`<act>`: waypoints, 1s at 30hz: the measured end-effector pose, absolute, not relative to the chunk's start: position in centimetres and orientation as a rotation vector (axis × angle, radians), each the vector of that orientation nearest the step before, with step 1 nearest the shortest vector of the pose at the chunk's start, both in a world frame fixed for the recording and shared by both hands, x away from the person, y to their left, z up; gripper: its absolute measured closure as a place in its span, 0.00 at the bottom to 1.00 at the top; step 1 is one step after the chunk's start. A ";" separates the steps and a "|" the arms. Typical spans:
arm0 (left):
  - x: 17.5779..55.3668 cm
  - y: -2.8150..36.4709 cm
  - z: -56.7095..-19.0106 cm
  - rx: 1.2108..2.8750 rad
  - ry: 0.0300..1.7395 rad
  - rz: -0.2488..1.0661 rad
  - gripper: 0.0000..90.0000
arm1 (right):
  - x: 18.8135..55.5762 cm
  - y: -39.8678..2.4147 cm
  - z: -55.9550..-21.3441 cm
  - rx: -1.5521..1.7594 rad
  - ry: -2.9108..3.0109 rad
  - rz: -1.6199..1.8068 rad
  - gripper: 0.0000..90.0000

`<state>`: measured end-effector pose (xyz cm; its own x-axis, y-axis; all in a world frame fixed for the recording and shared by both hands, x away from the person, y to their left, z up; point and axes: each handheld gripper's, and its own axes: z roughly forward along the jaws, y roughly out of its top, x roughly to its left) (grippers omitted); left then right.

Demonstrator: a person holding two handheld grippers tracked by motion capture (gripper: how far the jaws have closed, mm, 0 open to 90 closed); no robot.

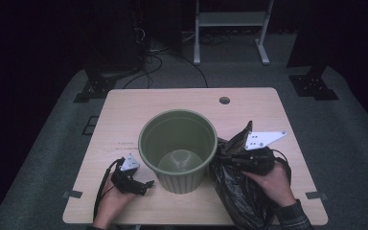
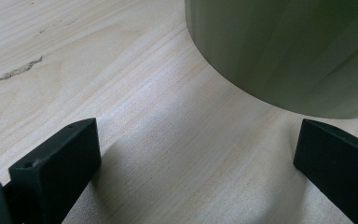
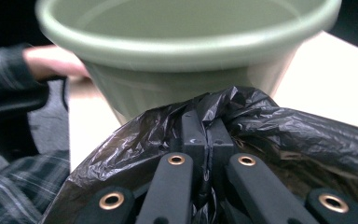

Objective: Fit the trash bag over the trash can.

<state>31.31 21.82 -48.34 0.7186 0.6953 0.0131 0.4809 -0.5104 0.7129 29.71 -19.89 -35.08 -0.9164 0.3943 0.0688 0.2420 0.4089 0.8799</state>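
One green bin [image 1: 178, 149], one black bag [image 1: 237, 189]

Black plastic bag [image 1: 237, 189]: crumpled, glossy, lying at the desk's [image 1: 182, 98] near right edge, touching the bin's right side, its gathered top raised beside the rim. Green bin [image 1: 178, 148]: round, ribbed wall, upright, open, standing mid-desk toward the near edge; only its bare floor shows inside.

One round green ribbed plastic bin [image 1: 178, 148]; one crumpled black plastic bag [image 1: 237, 189]; one light wooden table [image 1: 172, 103]; two black two-jaw grippers: left [image 1: 146, 184], right [image 1: 223, 153].
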 end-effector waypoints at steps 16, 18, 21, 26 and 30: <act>31.3 21.8 -48.4 2.208 0.887 0.391 0.00 | 28.8 -18.8 -29.2 0.310 2.544 1.641 1.00; 31.3 21.8 -48.4 2.209 0.887 0.391 0.00 | 29.0 -18.3 -28.6 0.285 2.551 1.651 1.00; 31.3 21.8 -48.4 2.209 0.887 0.391 0.00 | 29.5 -16.9 -27.2 0.224 2.563 1.672 1.00; 31.4 21.8 -48.4 2.209 0.886 0.391 0.00 | 30.8 -14.6 -25.5 0.174 2.593 1.706 1.00; 31.4 21.8 -48.4 2.208 0.886 0.391 0.00 | 32.0 -12.3 -24.2 0.126 2.606 1.741 1.00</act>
<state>31.36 21.81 -48.36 0.7184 0.6954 0.0137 0.4792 -0.5091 0.7150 31.97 -12.34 -24.19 -0.9967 0.0695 0.0408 0.0643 0.3806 0.9225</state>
